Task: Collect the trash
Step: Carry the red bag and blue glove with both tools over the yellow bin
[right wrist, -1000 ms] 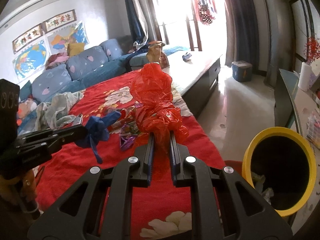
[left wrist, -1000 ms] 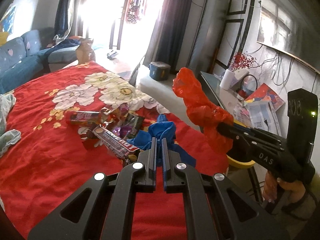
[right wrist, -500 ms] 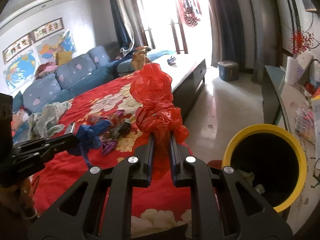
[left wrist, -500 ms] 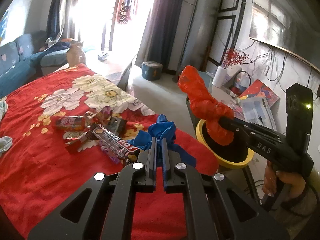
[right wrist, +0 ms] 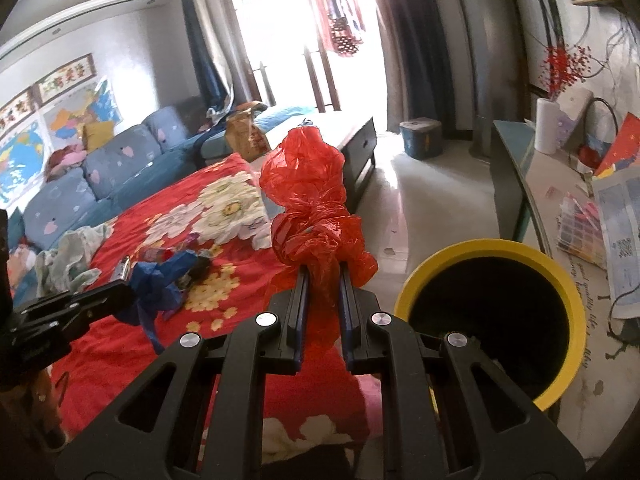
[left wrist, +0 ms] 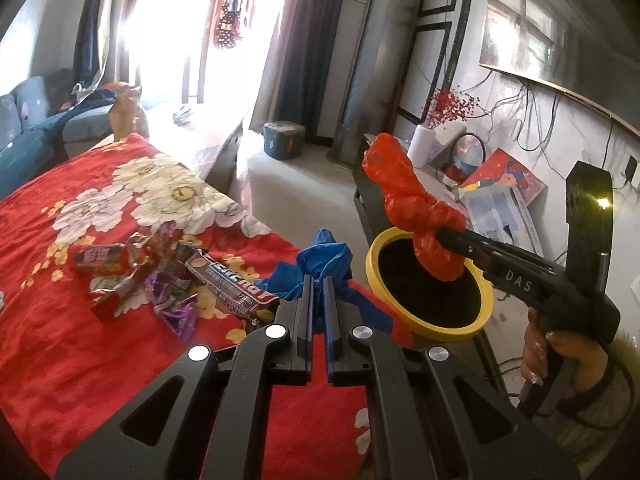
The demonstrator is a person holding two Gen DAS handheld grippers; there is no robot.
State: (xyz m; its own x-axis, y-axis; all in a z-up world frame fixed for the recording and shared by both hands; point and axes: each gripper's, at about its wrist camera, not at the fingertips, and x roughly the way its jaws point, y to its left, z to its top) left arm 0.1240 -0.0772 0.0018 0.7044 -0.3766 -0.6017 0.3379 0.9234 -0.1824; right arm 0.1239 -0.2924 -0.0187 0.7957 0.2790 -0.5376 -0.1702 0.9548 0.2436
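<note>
Left tongs (left wrist: 317,280) clamped on blue bag (left wrist: 325,258), held above red bed (left wrist: 60,352) near its right edge. Right tongs (right wrist: 323,276) clamped on red bag (right wrist: 312,200); in left view red bag hangs over mouth of yellow bin (left wrist: 428,326), bin just beside bed's right edge. Wrappers (left wrist: 168,276) lie loose mid-bed, left of blue bag. Hand (left wrist: 568,356) grips right handle.

Black right gripper (left wrist: 440,236) (white "DAS" lettering), silver screws, green light.
</note>
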